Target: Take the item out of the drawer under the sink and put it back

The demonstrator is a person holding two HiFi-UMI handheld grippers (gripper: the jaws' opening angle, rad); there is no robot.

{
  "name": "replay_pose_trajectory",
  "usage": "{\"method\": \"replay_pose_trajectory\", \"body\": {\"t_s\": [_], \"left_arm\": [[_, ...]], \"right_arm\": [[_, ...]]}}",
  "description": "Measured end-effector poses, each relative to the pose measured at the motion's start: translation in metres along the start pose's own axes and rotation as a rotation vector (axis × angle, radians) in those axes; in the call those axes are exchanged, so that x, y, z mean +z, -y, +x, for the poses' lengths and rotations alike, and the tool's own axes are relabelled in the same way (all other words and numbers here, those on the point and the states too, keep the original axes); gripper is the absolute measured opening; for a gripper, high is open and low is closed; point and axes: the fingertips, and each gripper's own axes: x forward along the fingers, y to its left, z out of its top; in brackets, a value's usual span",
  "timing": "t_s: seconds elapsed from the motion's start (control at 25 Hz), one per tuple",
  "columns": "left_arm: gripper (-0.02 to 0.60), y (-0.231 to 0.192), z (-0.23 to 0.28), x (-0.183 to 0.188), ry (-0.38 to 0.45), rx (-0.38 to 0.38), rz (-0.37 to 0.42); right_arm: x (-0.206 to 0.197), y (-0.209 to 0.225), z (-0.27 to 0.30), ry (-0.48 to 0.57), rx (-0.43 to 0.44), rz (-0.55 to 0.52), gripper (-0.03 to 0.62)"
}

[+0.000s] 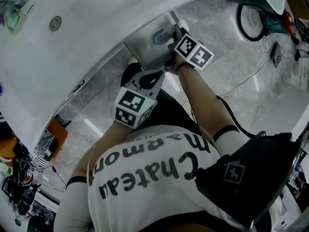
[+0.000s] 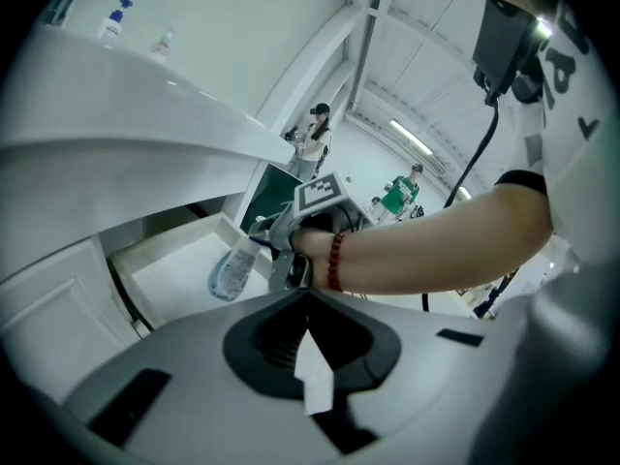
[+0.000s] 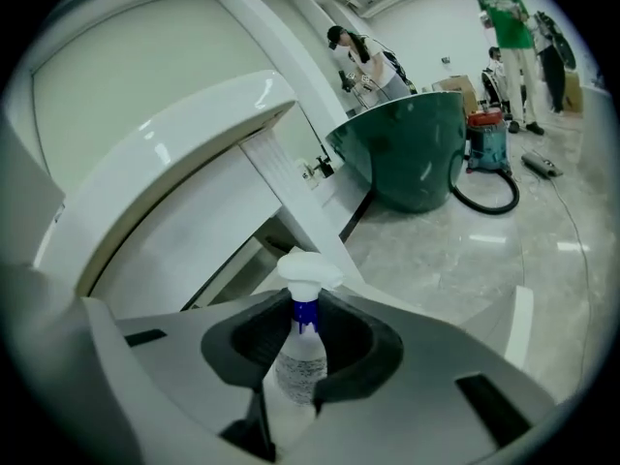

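The left gripper point(image 2: 310, 361) is clenched on nothing, and beyond it the right gripper point(image 3: 294, 381) grasps the spray bottle point(image 3: 302, 355) just over the open drawer point(image 2: 167, 275), so it seems lifted out, with putting it back likely left to do.

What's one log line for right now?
right tongs: shut on spray bottle | place: at open drawer | left tongs: shut, empty
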Motion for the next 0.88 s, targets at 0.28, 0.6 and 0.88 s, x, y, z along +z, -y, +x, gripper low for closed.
{"method": "replay_pose_trajectory", "body": {"t_s": [0.28,0.6,0.88], "left_arm": [[0.005,-0.018,-0.045,0.02,0.111,0.097,-0.013],[0.005,-0.015,-0.105,0.035,0.147,0.041,0.044],[0.005,-0.011,-0.157,0.017,0.142,0.008,0.094]], "right_arm": [[0.015,-0.021,-0.032,0.058,0.015,-0.152,0.092],[0.026,-0.069,-0.086,0.176,-0.004,-0.301,0.091],[0.026,-0.097,-0.136,0.27,-0.053,-0.368,0.091]]}}
